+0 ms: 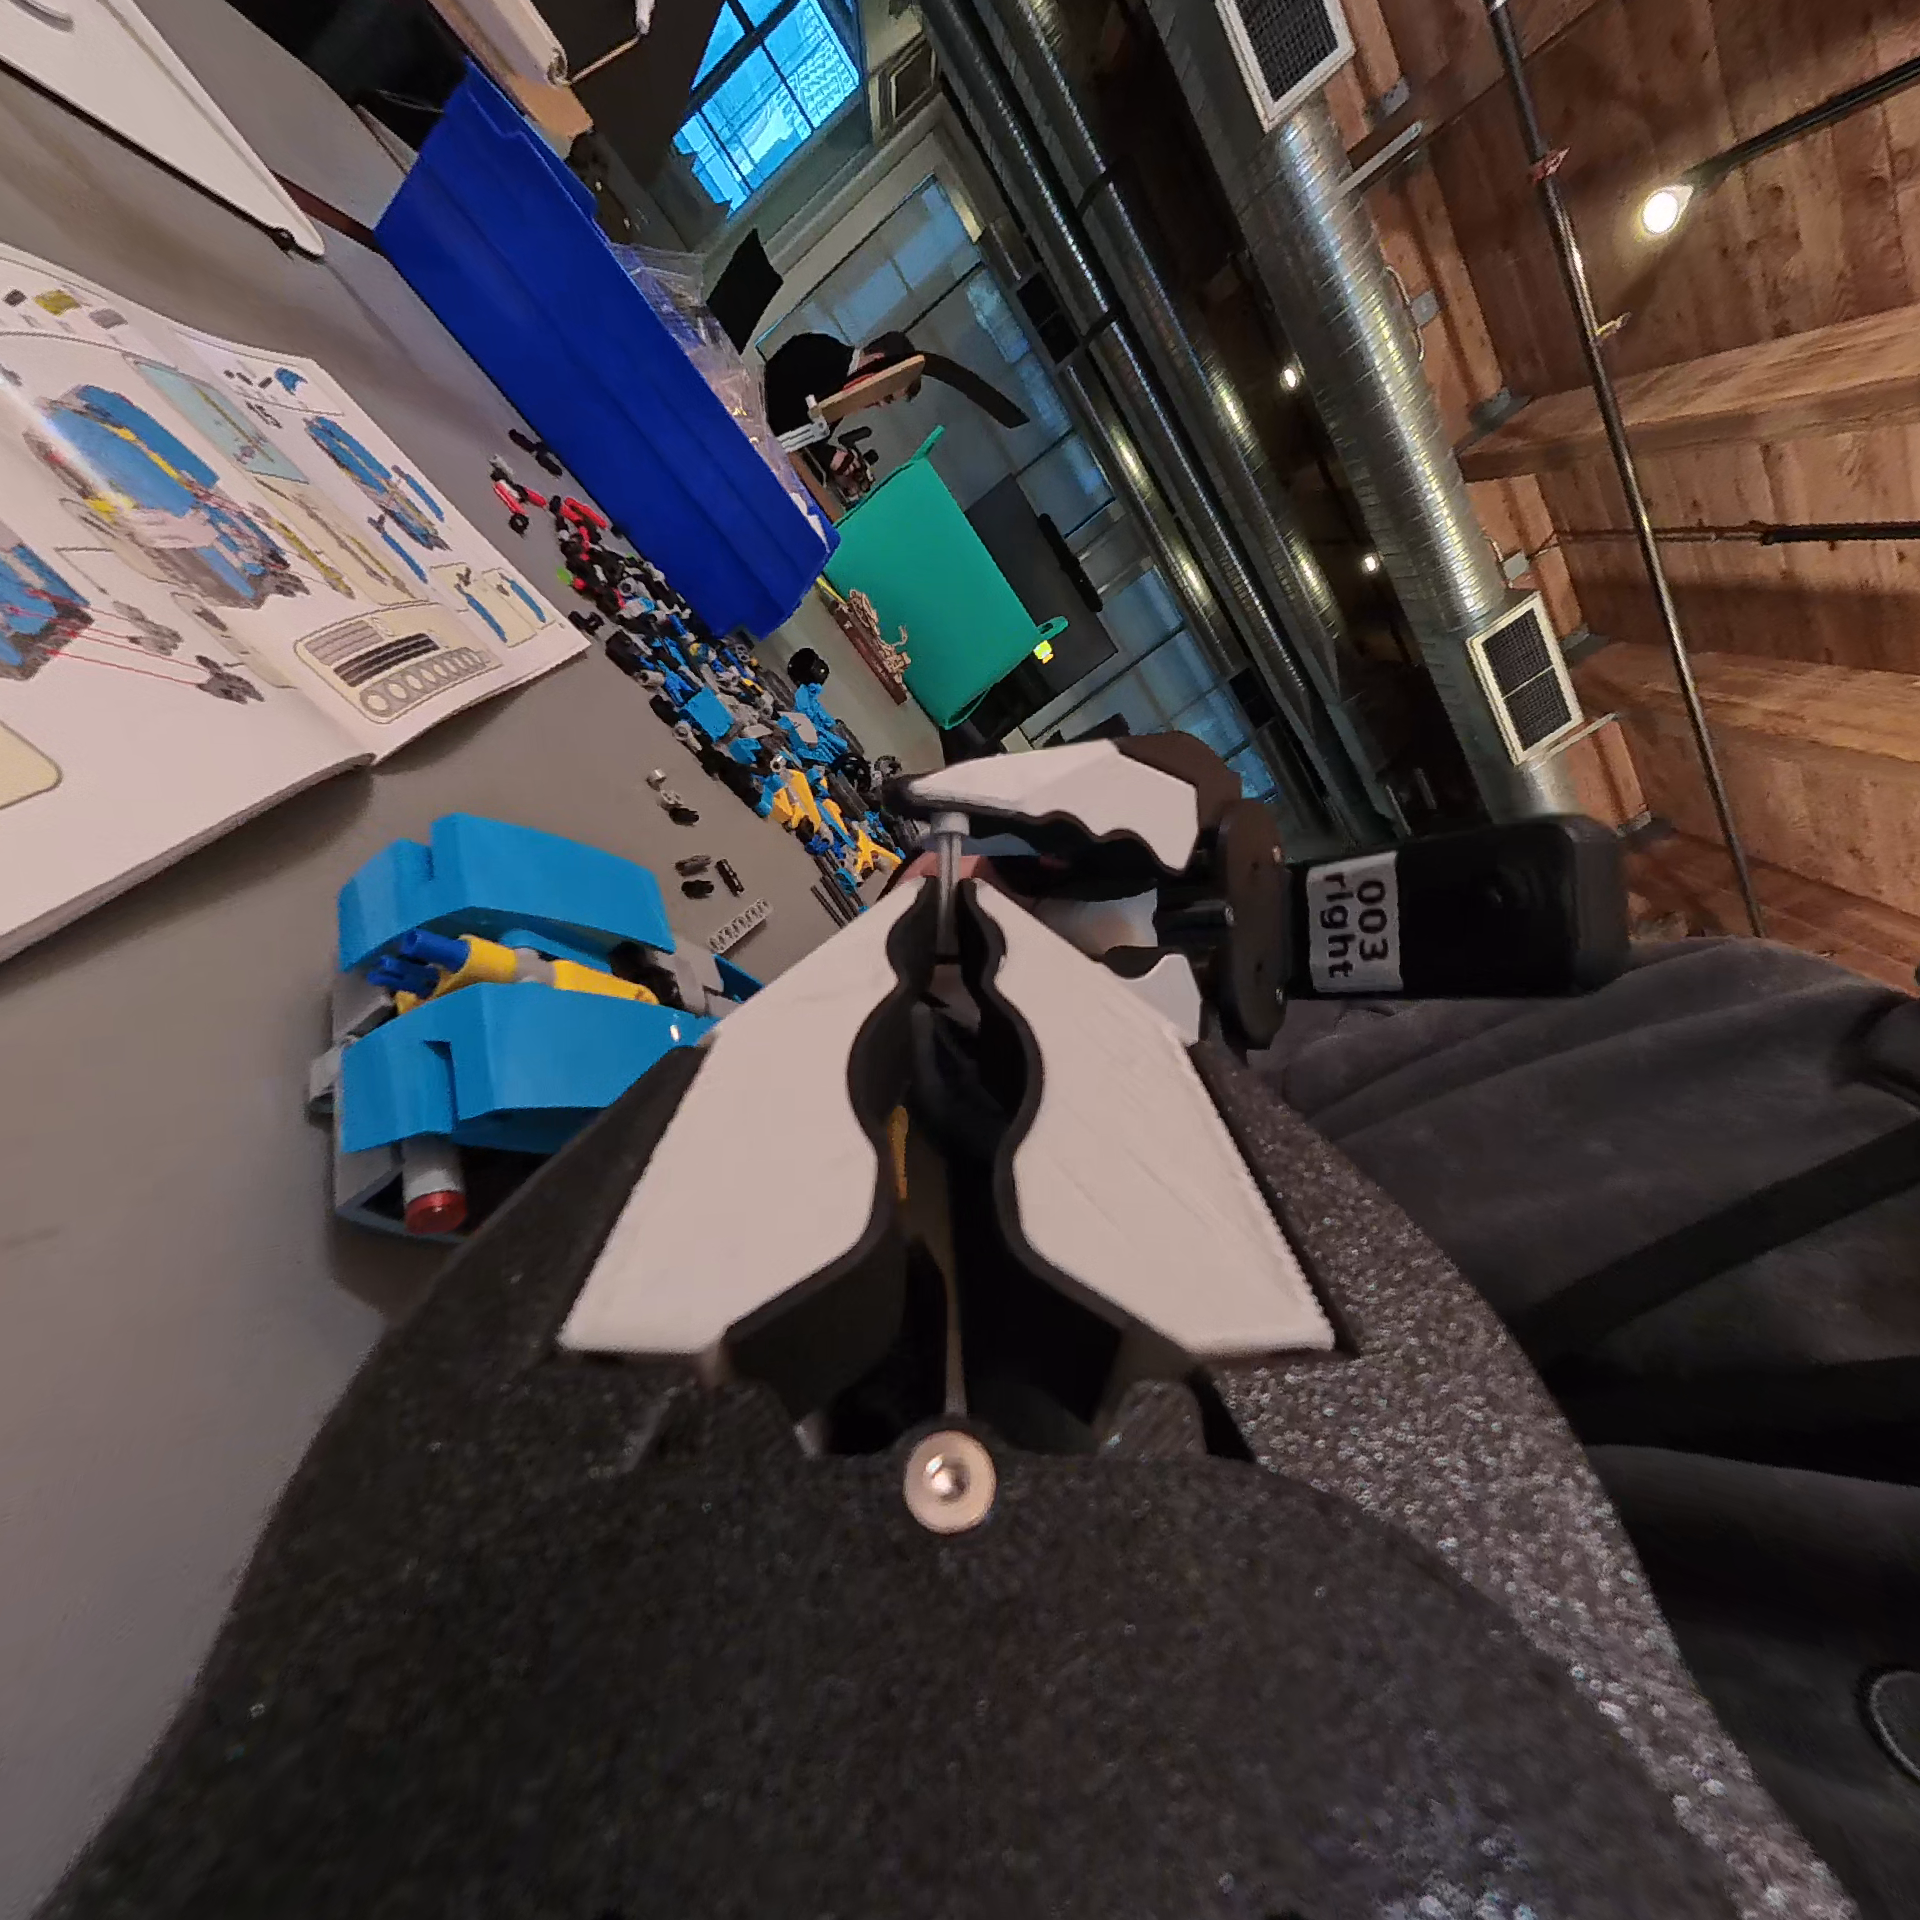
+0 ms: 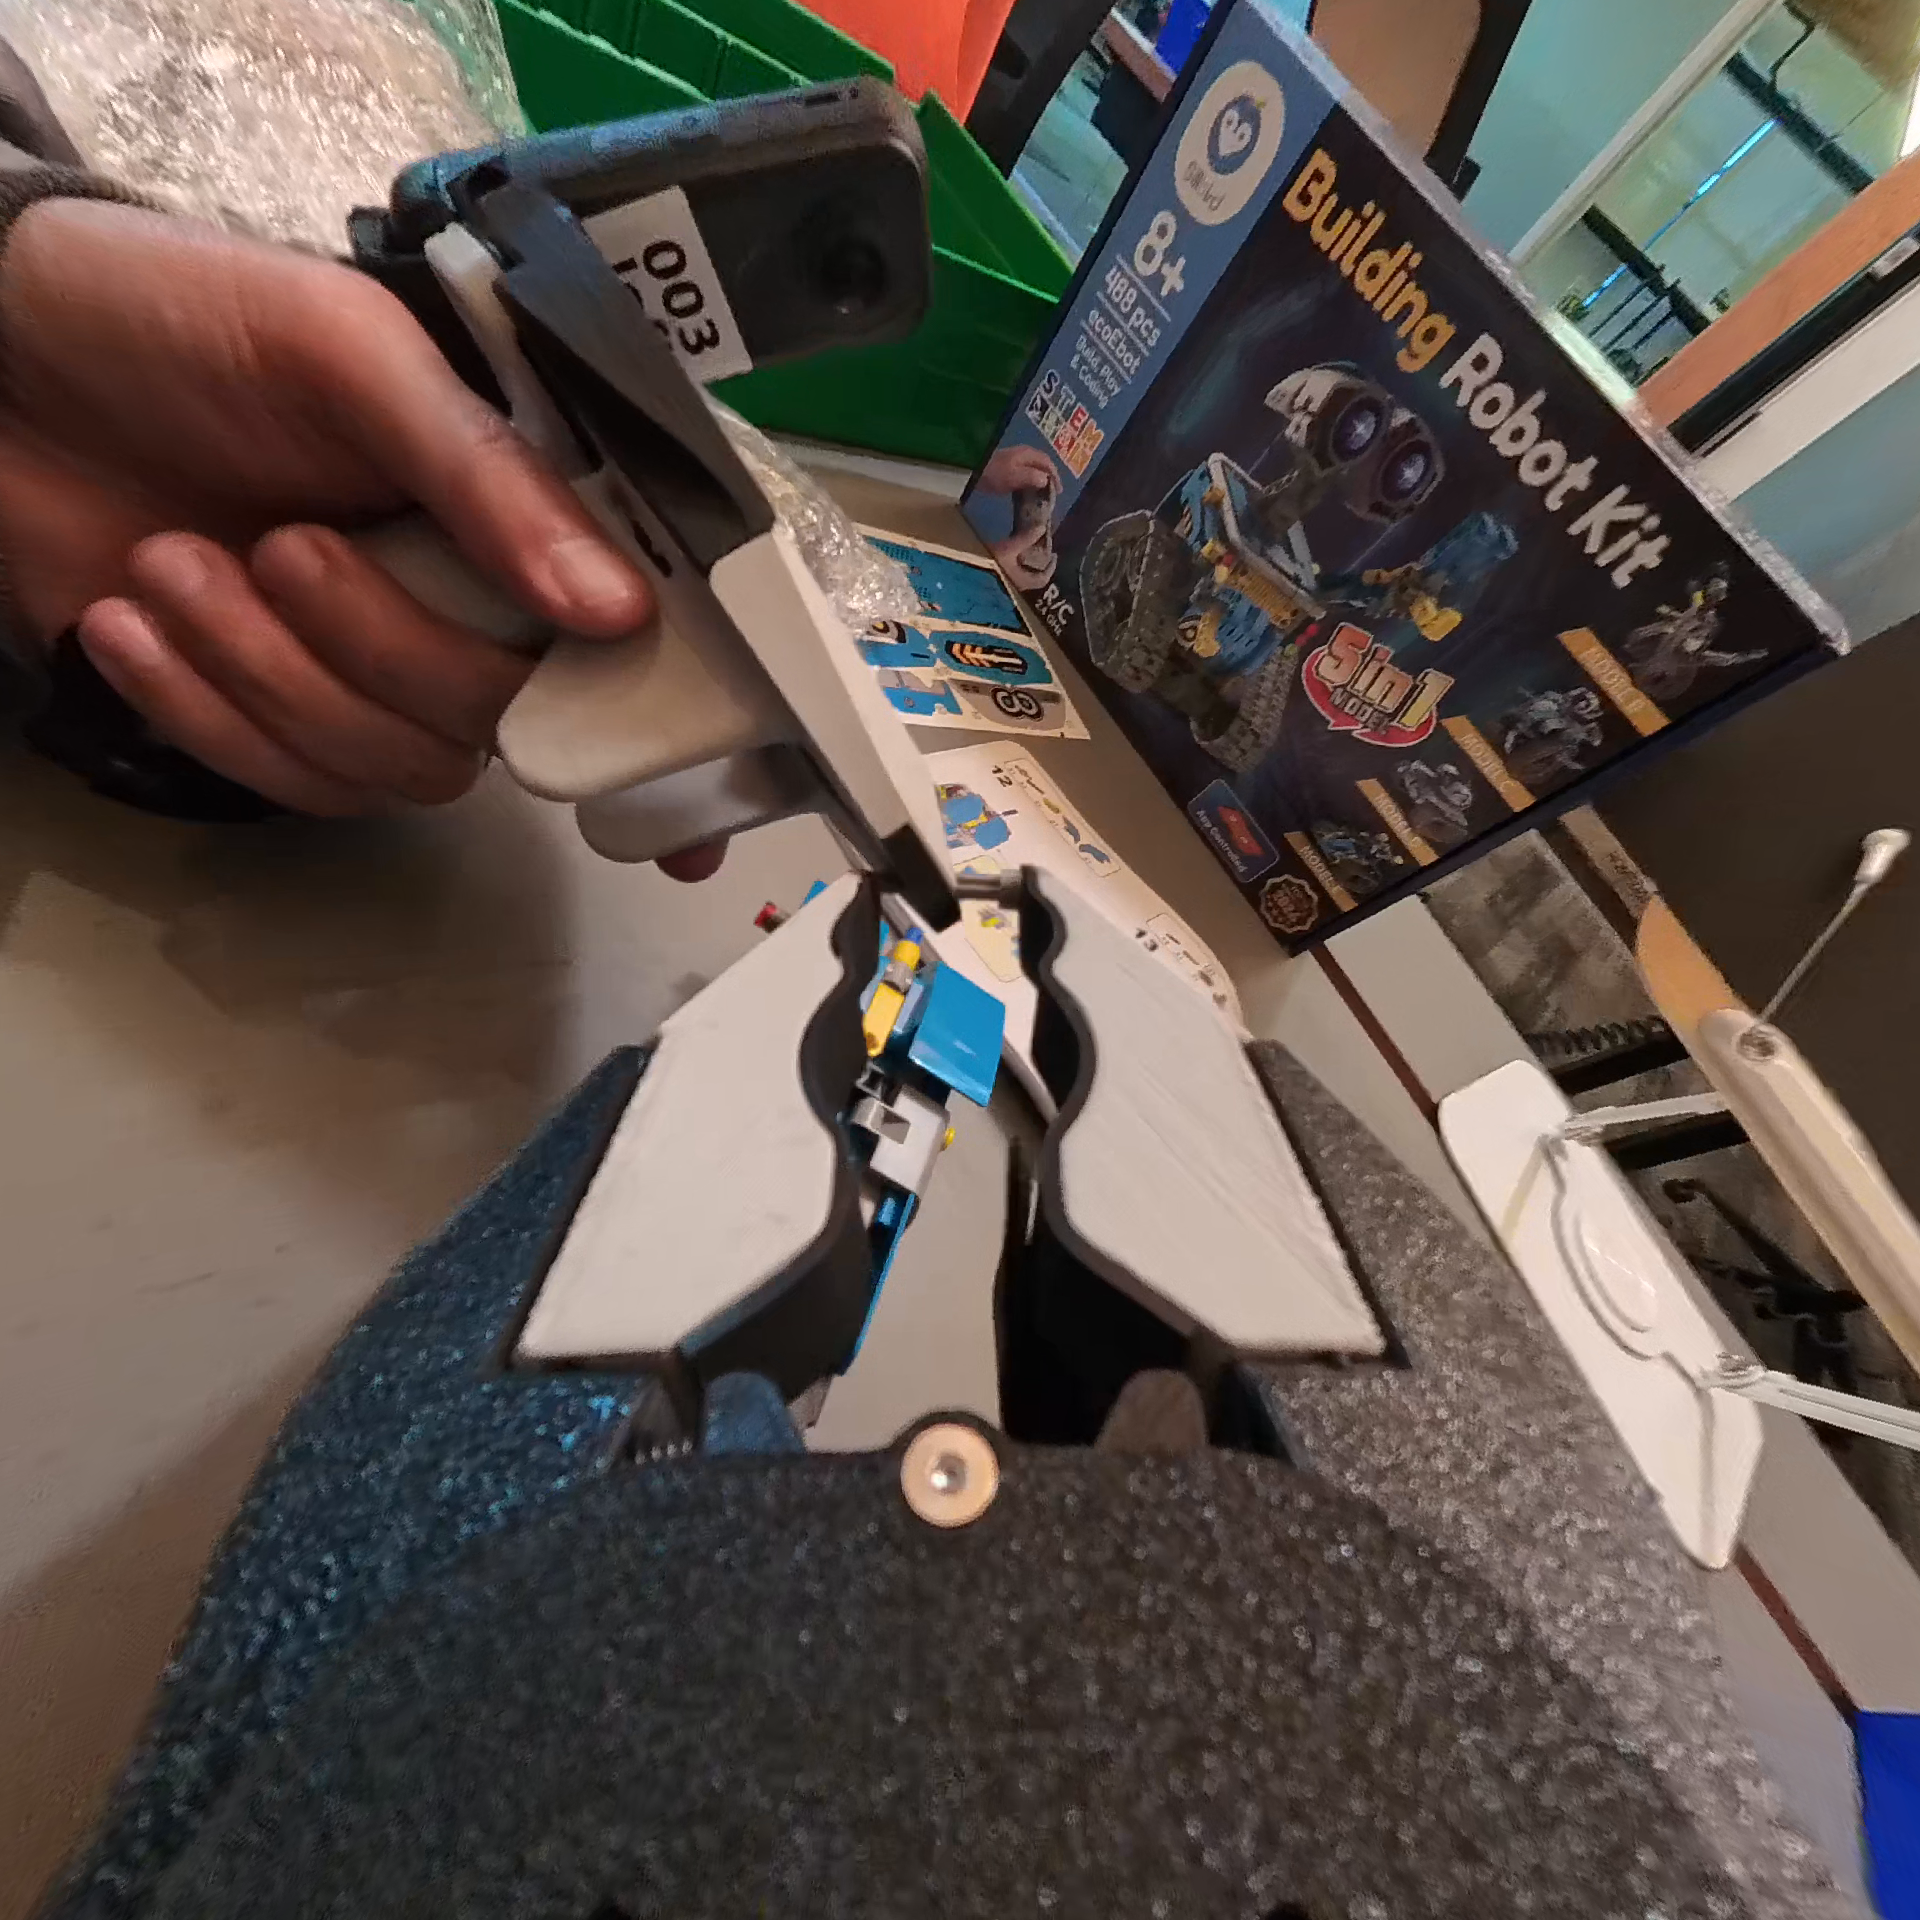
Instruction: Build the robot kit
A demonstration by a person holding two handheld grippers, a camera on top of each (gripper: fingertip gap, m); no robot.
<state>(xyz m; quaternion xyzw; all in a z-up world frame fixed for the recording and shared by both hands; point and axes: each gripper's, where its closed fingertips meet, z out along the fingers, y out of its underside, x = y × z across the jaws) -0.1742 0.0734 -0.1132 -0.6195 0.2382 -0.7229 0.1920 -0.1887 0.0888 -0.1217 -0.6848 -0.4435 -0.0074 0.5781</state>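
Observation:
My left gripper point(image 1: 940, 920) is shut on a thin grey pin point(image 1: 945, 868) that sticks out past its fingertips. It is held just above the grey table point(image 1: 156, 1195). My right gripper point(image 2: 945, 883) is open, with its jaws on either side of the left gripper's tip point(image 2: 920, 894). The pin's head point(image 2: 987, 881) rests against one right finger point(image 1: 1070, 790). A person's hand point(image 2: 260, 468) grips the left gripper's handle. A partly built blue, yellow and grey model point(image 1: 499, 997) lies on the table below, and shows between the right fingers point(image 2: 920, 1039).
An open instruction booklet point(image 1: 208, 582), a pile of small loose pieces point(image 1: 748, 707), a blue bin point(image 1: 582, 343) and a green bin point(image 1: 935, 582) are on the table. The kit box point(image 2: 1403, 520), a sticker sheet point(image 2: 956, 655), bubble wrap point(image 2: 260, 94) and a white stand point(image 2: 1600, 1299) are nearby. Less than 4 cm separates the two grippers' tips.

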